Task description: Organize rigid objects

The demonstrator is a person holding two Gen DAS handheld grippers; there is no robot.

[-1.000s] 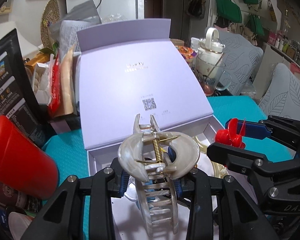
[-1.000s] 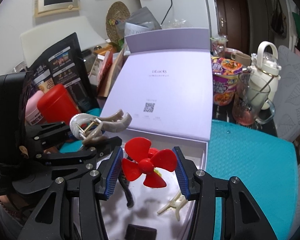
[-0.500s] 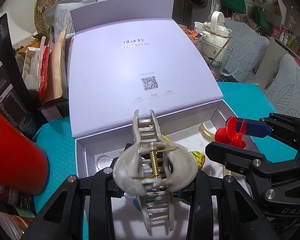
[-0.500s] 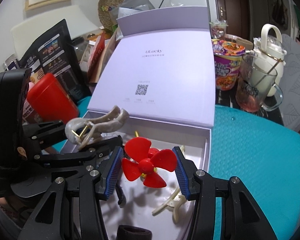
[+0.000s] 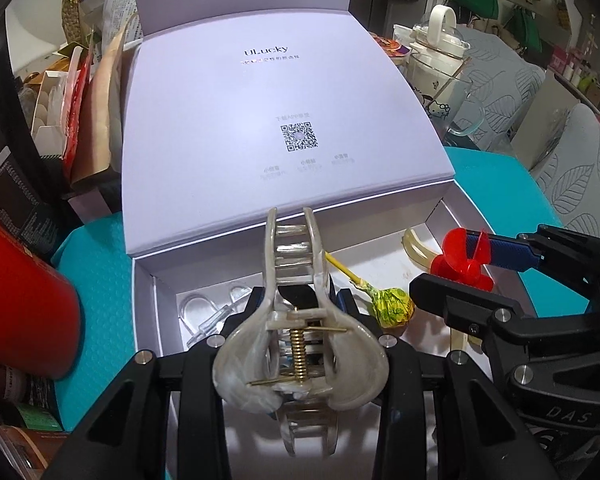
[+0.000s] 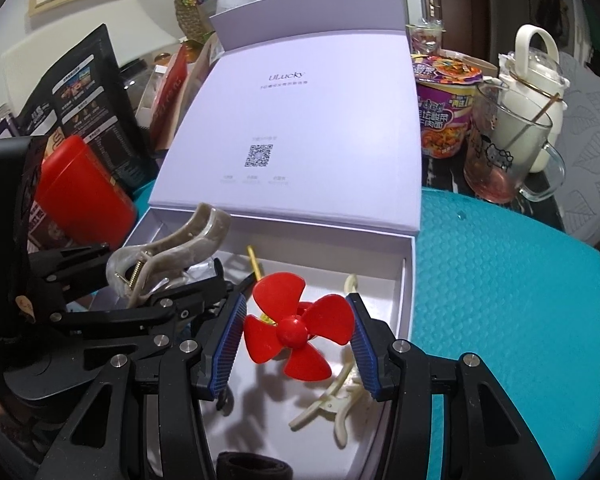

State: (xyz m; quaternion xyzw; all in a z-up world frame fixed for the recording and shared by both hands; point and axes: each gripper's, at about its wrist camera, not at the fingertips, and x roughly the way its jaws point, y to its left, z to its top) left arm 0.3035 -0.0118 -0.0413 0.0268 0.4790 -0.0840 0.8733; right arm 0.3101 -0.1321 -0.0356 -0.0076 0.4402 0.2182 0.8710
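Observation:
My left gripper (image 5: 300,344) is shut on a pearl-grey hair claw clip (image 5: 300,360) and holds it over the open lilac box (image 5: 144,304); the clip also shows in the right wrist view (image 6: 168,256). My right gripper (image 6: 296,340) is shut on a red propeller (image 6: 298,326) above the box's tray (image 6: 406,300); the propeller also shows in the left wrist view (image 5: 466,258). In the tray lie a yellow lollipop (image 5: 390,304), a cream clip (image 6: 340,400), a clear clip (image 5: 204,312) and a dark band (image 6: 252,466).
The box lid (image 6: 300,128) leans back open. A red canister (image 6: 80,188) stands left of the box. A noodle cup (image 6: 446,108), a glass mug (image 6: 504,152) and a white kettle (image 6: 536,76) stand at the right back. Teal mat (image 6: 500,300) lies under the box.
Both grippers have moved forward and down over the box tray with their objects still held. The tray's contents now show more fully.

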